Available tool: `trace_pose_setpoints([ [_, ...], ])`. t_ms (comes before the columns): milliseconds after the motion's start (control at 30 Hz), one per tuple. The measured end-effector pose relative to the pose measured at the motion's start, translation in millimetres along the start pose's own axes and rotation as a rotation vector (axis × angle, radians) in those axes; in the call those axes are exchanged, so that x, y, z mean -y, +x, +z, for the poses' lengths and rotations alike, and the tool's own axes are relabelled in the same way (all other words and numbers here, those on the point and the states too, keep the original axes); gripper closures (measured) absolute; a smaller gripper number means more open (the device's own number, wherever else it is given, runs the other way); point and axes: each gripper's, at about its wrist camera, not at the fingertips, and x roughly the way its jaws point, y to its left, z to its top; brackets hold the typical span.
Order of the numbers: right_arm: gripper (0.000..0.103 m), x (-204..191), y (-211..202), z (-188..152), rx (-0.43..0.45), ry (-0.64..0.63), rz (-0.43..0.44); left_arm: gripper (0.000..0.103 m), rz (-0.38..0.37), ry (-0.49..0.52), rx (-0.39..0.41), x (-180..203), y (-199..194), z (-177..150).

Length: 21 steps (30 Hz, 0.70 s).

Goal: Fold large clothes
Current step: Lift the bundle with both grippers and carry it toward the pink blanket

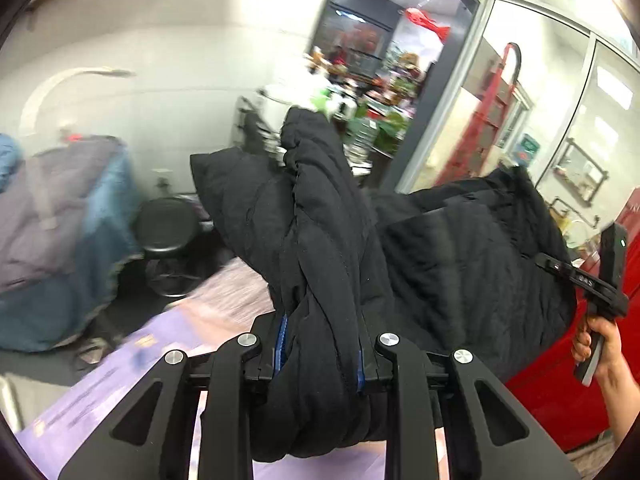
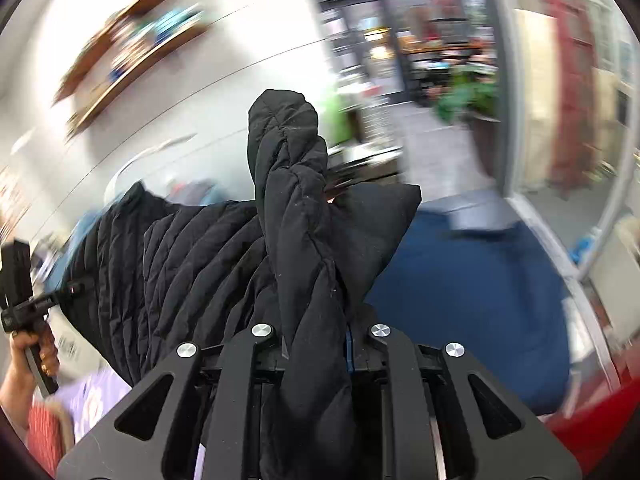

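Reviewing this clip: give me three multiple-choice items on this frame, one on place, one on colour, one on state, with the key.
1. Where is the quilted jacket?
A. Lifted, stretched between both grippers
B. Flat on the table
C. On a hanger

2. What colour is the jacket?
A. Red
B. Black
C. Yellow

3. How is the left gripper?
A. Open, holding nothing
B. Shut on a bunched part of the jacket
C. Out of view

Key: 1 A, the fabric runs from the left gripper across to the right gripper; 2 B, black in both views; 3 B, cloth is pinched between its fingers.
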Motion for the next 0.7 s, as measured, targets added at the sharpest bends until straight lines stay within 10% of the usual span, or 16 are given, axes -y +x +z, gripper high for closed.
trace_pose_setpoints([
  [267, 0.083, 157.8, 51.4, -15.4, -0.070, 0.324, -0.135, 0.078, 0.054, -0.088, -0.233, 14.4, 204.0, 22.7],
  [400, 0.077, 201.8, 81.3, -48.5, -0.111, 0.487, -0.117, 0.070, 0.040, -0.179, -0.271, -14.4, 234.3, 15.3],
  [700, 0.061, 199.8, 107.7, -60.9, -0.150, 0.405, -0.210, 0.051, 0.080, -0.133, -0.279, -23.4, 245.9, 8.5],
])
